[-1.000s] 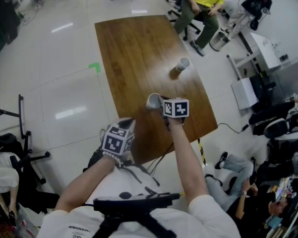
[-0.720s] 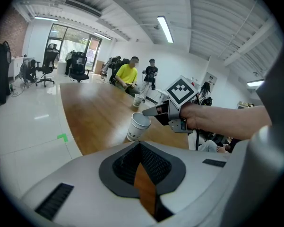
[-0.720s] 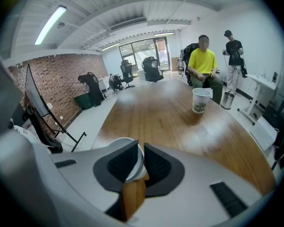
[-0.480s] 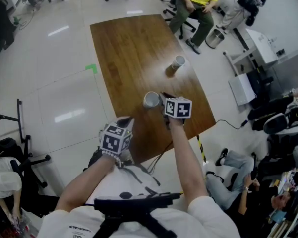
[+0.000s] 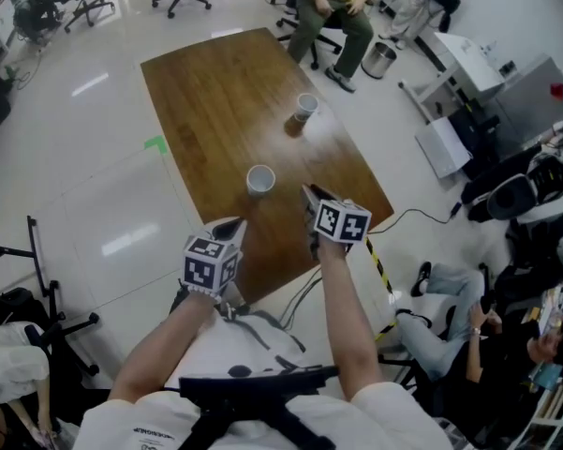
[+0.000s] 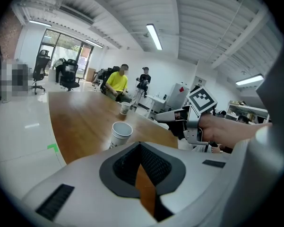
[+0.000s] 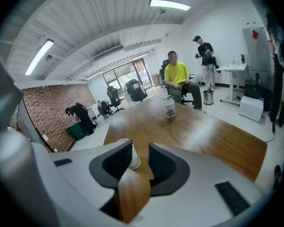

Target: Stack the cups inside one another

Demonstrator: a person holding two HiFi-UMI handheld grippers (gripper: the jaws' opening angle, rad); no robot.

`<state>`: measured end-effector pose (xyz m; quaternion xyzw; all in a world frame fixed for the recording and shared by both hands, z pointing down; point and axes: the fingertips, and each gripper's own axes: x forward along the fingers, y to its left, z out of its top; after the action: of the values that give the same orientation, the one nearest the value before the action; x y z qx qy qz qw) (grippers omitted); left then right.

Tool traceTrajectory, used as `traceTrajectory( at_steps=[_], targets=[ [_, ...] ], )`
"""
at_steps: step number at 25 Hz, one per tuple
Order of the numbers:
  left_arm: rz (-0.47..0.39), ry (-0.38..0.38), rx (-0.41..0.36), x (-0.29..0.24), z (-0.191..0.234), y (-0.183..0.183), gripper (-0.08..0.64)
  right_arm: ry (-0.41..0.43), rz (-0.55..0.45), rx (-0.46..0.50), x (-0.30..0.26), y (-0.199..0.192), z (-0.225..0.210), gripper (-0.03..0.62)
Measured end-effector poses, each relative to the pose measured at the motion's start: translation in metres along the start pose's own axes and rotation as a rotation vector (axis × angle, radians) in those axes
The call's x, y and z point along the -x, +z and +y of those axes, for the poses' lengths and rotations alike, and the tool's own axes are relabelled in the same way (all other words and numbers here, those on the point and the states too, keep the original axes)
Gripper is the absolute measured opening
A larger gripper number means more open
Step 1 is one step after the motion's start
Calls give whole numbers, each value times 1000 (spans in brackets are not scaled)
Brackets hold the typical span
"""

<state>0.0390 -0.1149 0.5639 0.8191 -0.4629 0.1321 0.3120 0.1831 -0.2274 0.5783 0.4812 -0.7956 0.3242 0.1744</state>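
Nothing is nested yet: the near cup point(image 5: 259, 179) stands upright close to the near edge of the tabletop point(image 5: 215, 92). The far cup point(image 5: 305, 107) stands upright by the right edge, well apart from it. The right gripper point(image 5: 311, 197) hovers just short of the near cup, its jaws opening with nothing between them, probably so that the cup stands free. The left gripper point(image 5: 232, 228), jaws together and empty, hovers over the near edge, seemingly kept clear.
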Motion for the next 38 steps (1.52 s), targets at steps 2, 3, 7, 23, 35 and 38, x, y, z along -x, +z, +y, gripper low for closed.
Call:
traceTrajectory(
  at_steps=[2,3,7,23,35,38],
  targets=[
    [1,-4,-4,-1,-8,-2,-6,-9,-6,-16,11,-8,-7,138],
    [4,-4,-4,-1,-13,-3,-5,-14,-6,-22,16,-11,-11,138],
    [9,0,-11,-5,-39,-10,-5,-38,-2,-36,34,-21,-32,138],
    [54,-13,-90,-31,-53,21,-5,-109,12,-38,-4,44,-82,150],
    [19,42,-74,-76,30,124,-3,-159,27,-29,-87,118,-90,150],
    [16,39,-52,-88,49,138,-3,-186,52,-37,-109,133,-105,150]
  ],
)
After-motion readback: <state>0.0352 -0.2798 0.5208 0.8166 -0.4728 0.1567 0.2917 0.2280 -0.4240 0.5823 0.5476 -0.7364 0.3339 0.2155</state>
